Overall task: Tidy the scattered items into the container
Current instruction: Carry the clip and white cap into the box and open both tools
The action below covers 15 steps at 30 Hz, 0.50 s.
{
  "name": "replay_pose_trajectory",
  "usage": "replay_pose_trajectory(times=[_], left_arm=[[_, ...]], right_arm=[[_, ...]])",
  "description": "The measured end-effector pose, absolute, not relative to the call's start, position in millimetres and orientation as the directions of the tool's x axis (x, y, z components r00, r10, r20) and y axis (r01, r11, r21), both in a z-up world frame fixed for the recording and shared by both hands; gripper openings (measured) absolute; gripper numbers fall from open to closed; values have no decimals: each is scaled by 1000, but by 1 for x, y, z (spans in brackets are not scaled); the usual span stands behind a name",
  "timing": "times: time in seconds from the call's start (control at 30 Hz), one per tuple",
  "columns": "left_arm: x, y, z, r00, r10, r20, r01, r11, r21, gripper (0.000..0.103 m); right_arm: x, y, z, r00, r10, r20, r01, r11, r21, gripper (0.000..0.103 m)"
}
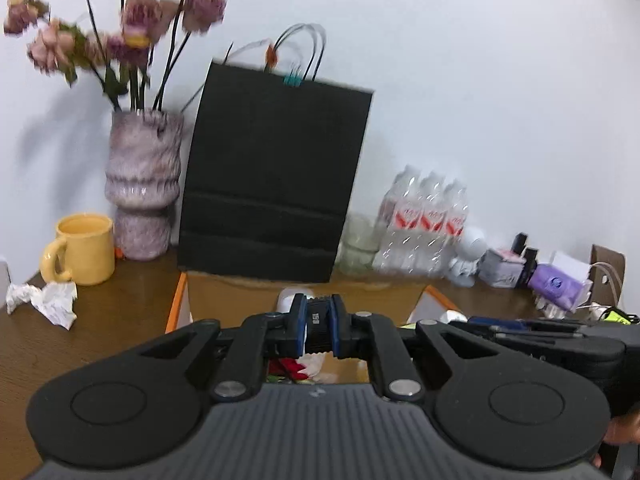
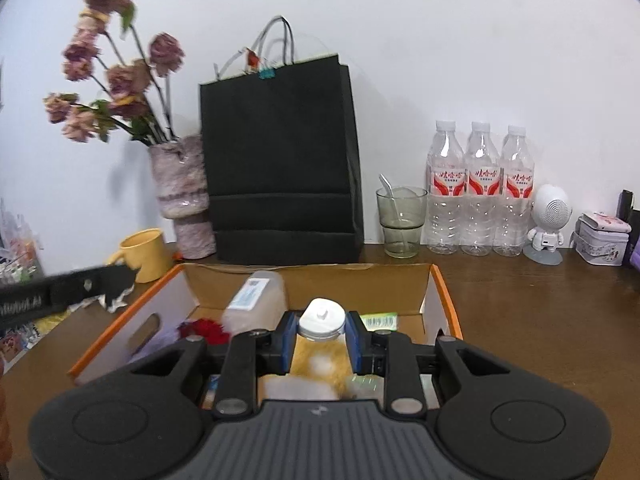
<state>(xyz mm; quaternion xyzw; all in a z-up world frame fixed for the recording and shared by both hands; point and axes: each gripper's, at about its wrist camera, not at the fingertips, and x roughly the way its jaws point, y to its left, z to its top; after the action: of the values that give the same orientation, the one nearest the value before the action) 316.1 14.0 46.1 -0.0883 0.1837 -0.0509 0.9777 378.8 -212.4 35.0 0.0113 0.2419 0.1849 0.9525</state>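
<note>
Left gripper [image 1: 319, 328] clamped narrow on small black block [image 1: 318, 330], poised over cardboard box [image 1: 178, 304]. Right gripper [image 2: 321, 340] closed on white-capped spice jar [image 2: 322, 320], long axis pointing ahead, box [image 2: 440, 284] below and forward. Box contents legible in right view only; crumpled paper [image 1: 44, 300] outside box clearest in left.

Plain white wall [image 2: 440, 40] behind, brown wooden tabletop [image 2: 540, 300] meeting it along the rear edge, soft even light, faint shadow of flowers on the wall at left.
</note>
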Motion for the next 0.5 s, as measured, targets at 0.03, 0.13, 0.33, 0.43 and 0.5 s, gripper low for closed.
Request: replay_pose_trajectory(times=[0.03,0.13,0.33,0.43,0.5], left_arm=[[321,16,43,923,-129,-362,63,980,-188,12],[335,23,34,911,-126,-392,53,980,-190,12],[348,25,25,896,-123,-426,52,983,-173,23],[348,24,24,901,-83,-426,10,985,-172,95],[344,22,27,911,-51,-410,-12,988,-151,103]], right_arm=[[387,-212,32,809,353,-469,-344,933,109,25],[405,-210,22,796,344,-498,-339,935,104,25],[416,-207,13,777,331,-535,-343,936,81,26],[416,-207,14,774,315,-549,-330,941,76,75],[412,-206,17,784,302,-543,-322,945,61,102]])
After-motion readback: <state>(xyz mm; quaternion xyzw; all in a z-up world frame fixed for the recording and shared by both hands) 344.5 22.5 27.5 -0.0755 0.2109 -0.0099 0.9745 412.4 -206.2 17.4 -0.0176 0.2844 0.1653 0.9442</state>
